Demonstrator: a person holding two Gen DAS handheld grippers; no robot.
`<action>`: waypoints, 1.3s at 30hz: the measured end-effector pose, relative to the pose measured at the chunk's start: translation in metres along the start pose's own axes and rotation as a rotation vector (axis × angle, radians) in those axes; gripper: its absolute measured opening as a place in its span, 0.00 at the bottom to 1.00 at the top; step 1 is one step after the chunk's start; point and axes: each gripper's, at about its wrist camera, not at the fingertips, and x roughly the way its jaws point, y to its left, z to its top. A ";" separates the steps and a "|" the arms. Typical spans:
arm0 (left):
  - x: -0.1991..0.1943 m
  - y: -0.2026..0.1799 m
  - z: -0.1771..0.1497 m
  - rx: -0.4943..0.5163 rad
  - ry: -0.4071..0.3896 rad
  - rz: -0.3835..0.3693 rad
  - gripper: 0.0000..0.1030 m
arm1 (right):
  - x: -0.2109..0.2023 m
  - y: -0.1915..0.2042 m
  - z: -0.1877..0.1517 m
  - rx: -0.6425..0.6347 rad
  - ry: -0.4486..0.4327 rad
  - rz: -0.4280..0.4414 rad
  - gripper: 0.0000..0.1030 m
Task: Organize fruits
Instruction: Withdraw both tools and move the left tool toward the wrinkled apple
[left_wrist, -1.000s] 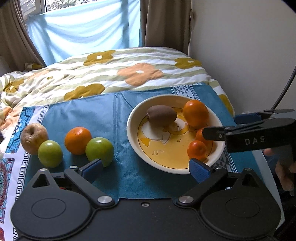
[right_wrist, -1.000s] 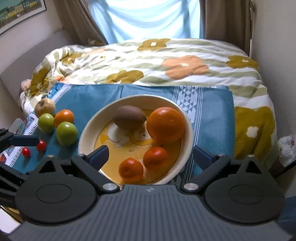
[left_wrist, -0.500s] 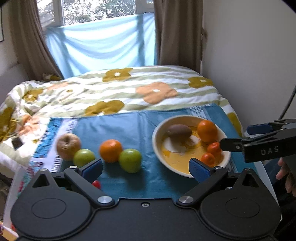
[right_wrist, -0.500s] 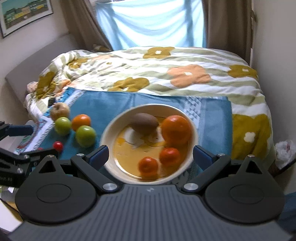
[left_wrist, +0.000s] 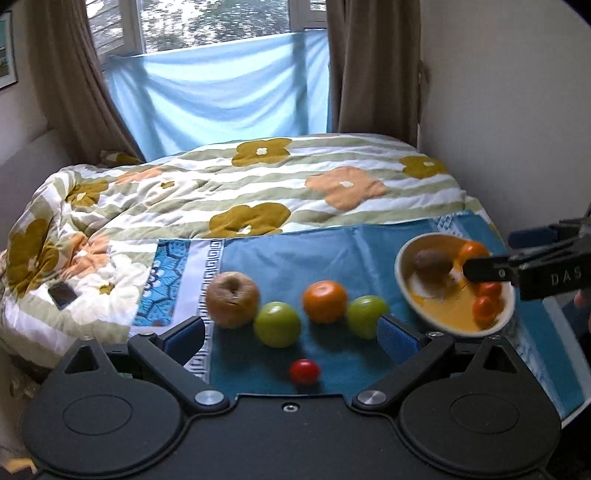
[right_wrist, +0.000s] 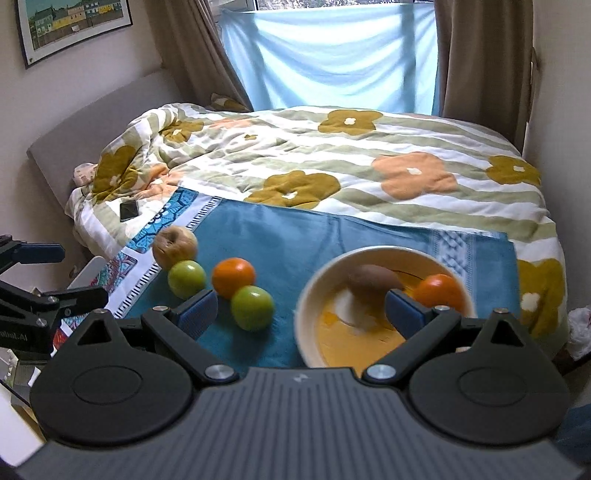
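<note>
A cream bowl (left_wrist: 400, 258) (right_wrist: 306, 295) on a blue cloth (left_wrist: 314, 251) holds a brown kiwi (left_wrist: 430, 263), an orange (right_wrist: 439, 291) and two small tangerines (left_wrist: 484, 308). Left of it on the cloth lie a brownish apple (left_wrist: 232, 300), two green apples (left_wrist: 277, 324) (left_wrist: 367, 312), an orange (left_wrist: 325, 301) and a red cherry tomato (left_wrist: 304, 372). My left gripper (left_wrist: 291, 334) is open and empty, above the loose fruit. My right gripper (right_wrist: 301, 314) is open and empty, in front of the bowl; it also shows at the right of the left wrist view (left_wrist: 524, 269).
The cloth lies on a bed with a flowered quilt (right_wrist: 332, 155). A phone (right_wrist: 129, 210) lies on the quilt at the left. Walls stand close on the right, a curtained window behind.
Both grippers have pulled back and up from the bowl. The left view has swung left, so the loose fruit and the cherry tomato now sit between its fingers. Both stay open.
</note>
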 end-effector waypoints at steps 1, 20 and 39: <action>0.003 0.009 0.000 0.011 0.000 -0.011 0.98 | 0.005 0.007 0.003 0.001 0.001 -0.003 1.00; 0.117 0.110 0.025 0.043 0.127 -0.156 0.98 | 0.101 0.086 0.018 0.042 0.105 -0.101 1.00; 0.200 0.112 0.028 0.066 0.332 -0.235 0.94 | 0.156 0.087 0.022 -0.005 0.214 -0.138 1.00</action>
